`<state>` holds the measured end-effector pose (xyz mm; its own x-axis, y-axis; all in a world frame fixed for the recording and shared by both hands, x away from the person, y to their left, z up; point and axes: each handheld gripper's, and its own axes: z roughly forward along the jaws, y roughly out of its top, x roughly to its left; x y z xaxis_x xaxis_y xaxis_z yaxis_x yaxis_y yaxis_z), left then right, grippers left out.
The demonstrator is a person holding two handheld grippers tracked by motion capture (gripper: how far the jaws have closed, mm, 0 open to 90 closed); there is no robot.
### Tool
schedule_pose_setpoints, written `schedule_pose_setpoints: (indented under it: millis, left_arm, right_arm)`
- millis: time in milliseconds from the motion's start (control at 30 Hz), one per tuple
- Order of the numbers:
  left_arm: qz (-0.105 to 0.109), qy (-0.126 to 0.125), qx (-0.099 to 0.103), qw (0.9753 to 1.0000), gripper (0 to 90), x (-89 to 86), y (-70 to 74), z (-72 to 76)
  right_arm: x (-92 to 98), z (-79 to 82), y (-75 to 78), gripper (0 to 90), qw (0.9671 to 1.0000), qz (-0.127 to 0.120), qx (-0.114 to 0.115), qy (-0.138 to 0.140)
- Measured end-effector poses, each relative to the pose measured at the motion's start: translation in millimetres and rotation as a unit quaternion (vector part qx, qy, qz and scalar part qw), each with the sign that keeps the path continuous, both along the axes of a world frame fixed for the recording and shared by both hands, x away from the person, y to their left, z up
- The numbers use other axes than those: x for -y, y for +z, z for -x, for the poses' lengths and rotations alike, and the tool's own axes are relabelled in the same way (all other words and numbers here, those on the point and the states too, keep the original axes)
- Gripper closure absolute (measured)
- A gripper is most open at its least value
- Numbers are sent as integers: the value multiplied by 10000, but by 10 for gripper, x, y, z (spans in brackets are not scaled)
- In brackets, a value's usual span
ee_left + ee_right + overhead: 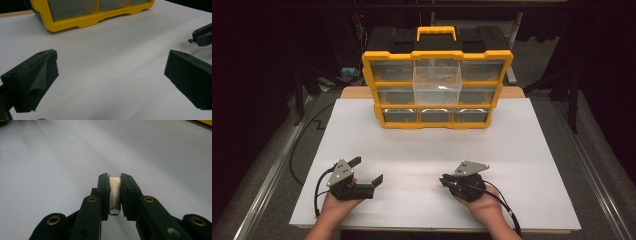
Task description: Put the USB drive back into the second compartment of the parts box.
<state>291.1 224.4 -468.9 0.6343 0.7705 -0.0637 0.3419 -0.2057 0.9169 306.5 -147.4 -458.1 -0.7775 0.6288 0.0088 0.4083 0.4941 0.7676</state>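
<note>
Right gripper [115, 177]: closed on a small metal piece [114, 192], pinched flat between the pads. The grip looks firm enough to carry it without it twisting.
Left gripper [112, 53]: open wide and empty, resting low over the bench [512, 150]. It is well to the side of the right gripper, probably kept free to steady or open something.
Bench: white sheet under both grippers, bare between them and the drawer cabinet.
Drawer cabinet [438, 54]: yellow frame with clear drawers, standing upright well ahead of both grippers and facing them, so the fronts can be reached straight on.
Middle drawer [437, 82]: pulled out of the upper rows toward the grippers, ahead and a little to the left of the right gripper. It is likely where the metal piece belongs.
Metal piece: held in the right gripper, clear of the bench, far short of the cabinet. From the left gripper view its tip [190, 41] pokes out past the right gripper [202, 35].
Hard to tell: what the metal piece is, since the pads cover most of it. The drawers' contents are lost in glare.
Cut off: in the left gripper view, the cabinet above its bottom row.
</note>
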Motion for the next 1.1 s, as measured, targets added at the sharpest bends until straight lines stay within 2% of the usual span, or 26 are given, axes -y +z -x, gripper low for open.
schedule_pose_setpoints:
  millis: [333,433,667,1100]
  left_arm:
    - [20,68,-2,10000,0,-2,-9,-20]
    - [-67,31,19,10000,0,9,-11,-14]
    - [69,35,77,9999,1,-6,1,-6]
    - [50,35,61,10000,0,-11,7,-12]
  right_arm:
    - [161,-50,0,799,9999,-4,-45,-103]
    - [224,-61,-5,799,9998,15,-68,-159]
    - [371,-103,14,799,9995,24,-57,-326]
    - [617,-149,43,799,9989,-2,-19,-468]
